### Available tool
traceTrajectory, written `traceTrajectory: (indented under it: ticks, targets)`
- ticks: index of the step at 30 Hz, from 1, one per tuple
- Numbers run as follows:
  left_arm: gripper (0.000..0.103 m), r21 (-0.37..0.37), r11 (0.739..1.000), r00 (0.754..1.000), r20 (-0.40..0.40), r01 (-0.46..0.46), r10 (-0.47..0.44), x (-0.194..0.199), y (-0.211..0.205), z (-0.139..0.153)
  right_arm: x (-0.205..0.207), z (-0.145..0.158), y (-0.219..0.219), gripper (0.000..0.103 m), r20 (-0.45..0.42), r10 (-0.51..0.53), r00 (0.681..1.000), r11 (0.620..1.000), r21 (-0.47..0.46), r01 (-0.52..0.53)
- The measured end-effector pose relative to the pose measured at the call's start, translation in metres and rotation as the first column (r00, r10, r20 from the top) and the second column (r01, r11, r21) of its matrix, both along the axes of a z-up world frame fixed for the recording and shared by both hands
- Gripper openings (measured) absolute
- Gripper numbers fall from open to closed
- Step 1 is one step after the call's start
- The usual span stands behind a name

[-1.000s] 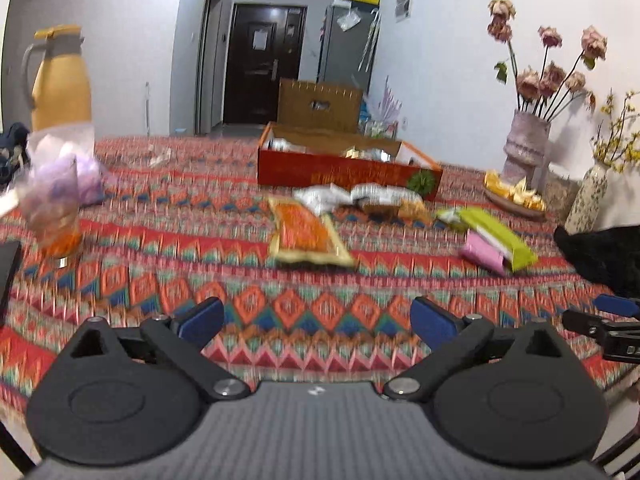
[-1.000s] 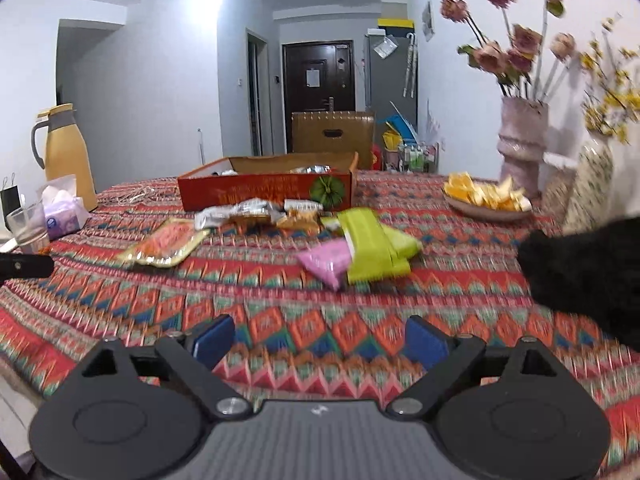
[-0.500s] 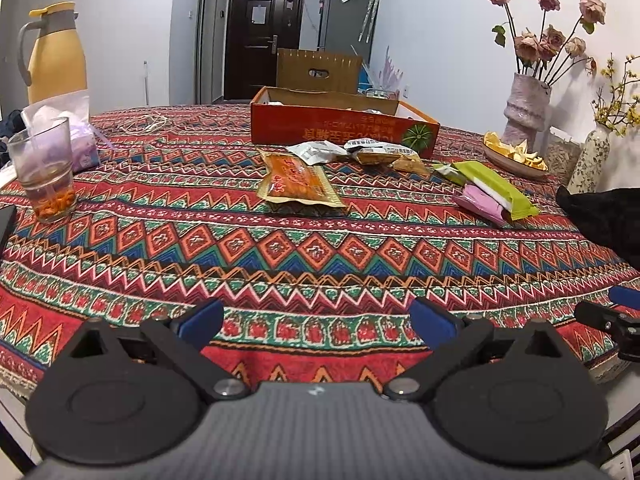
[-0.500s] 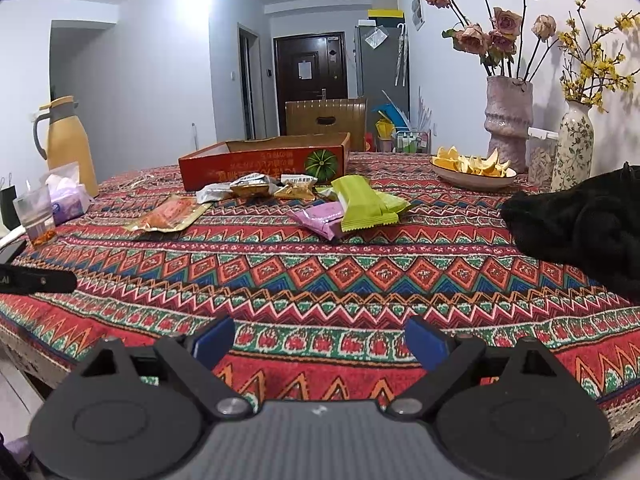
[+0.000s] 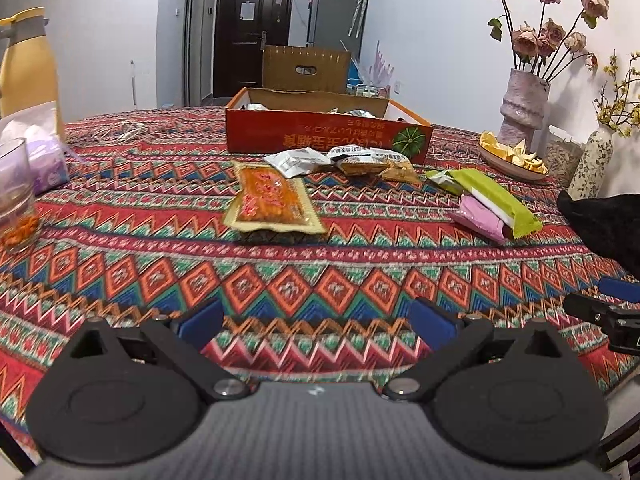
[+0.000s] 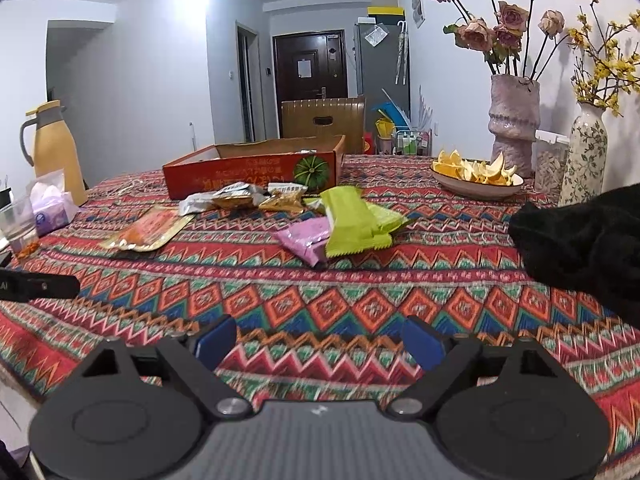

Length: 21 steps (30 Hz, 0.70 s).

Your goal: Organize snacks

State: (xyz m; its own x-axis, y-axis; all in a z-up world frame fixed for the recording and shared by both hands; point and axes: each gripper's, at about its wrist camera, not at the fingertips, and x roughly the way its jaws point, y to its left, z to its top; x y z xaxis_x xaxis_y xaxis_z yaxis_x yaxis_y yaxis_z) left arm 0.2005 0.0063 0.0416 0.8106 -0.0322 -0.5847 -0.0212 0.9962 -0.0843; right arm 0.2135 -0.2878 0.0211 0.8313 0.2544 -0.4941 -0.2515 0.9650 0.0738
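Note:
A shallow red cardboard box (image 5: pixel 328 136) stands on the patterned tablecloth and shows in the right wrist view (image 6: pixel 252 172) too. In front of it lie loose snacks: an orange packet (image 5: pixel 272 202) (image 6: pixel 148 228), small silver and gold packets (image 5: pixel 340 162) (image 6: pixel 248 198), a green packet (image 5: pixel 496 200) (image 6: pixel 352 220) and a pink packet (image 5: pixel 480 220) (image 6: pixel 308 238). My left gripper (image 5: pixel 316 320) is open and empty above the near part of the table. My right gripper (image 6: pixel 320 340) is open and empty, near the table's front edge.
A glass (image 5: pixel 16 196) and a tissue pack (image 5: pixel 44 156) stand at the left by a yellow thermos (image 6: pixel 54 148). A bowl of orange peel (image 6: pixel 476 176), two vases (image 6: pixel 514 124) and a black cloth (image 6: pixel 580 240) are at the right.
Both grippers dipped low toward the table's front edge, then rose and moved forward again, so the snacks look nearer. Both stay open and empty.

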Motion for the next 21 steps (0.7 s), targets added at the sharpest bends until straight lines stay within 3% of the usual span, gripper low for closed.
traceTrajectory:
  ticks: [12,21]
  targets:
    - [0.102,-0.003,0.999,0.999,0.021,0.035,-0.035,0.062,-0.007,0.01,0.063,0.007,0.001,0.087,-0.001,0.011,1.0,1.0,-0.016,-0.011]
    - [0.102,0.007,0.997,0.995,0.06,0.078,-0.078,0.116,-0.017,0.023,0.114,0.011,0.011,0.079,0.0,0.035,0.999,0.999,-0.037,-0.035]
